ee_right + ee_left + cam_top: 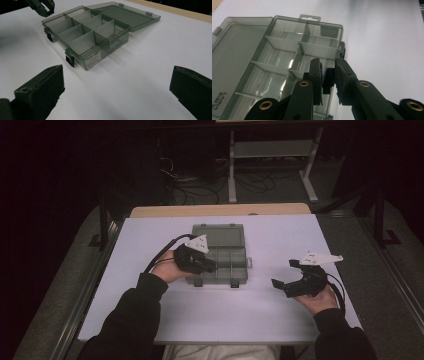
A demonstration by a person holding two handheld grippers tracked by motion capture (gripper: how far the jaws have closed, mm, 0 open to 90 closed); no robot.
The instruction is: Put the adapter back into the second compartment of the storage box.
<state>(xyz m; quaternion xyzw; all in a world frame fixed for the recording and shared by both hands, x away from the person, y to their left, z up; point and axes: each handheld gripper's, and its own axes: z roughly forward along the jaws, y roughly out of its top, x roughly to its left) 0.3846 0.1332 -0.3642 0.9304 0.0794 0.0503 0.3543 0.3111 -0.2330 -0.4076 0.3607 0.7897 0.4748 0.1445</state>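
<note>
We hold our left gripper (pixel 328 71) over the open box (pixel 287 57), jaws nearly together, pinching nothing we can make out. Our right gripper (pixel 286 273), right of the box, has its jaws spread wide and cut off at the frame's edge.

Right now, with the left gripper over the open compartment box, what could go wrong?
1. The left gripper is shut and hangs just above the near-left corner of the compartment box. A small drop could knock a divider or push the light, empty box across the table.
2. The lid lies flat open behind the tray. If the box slides, nothing braces it, because the right gripper is open and well away from it.
</note>
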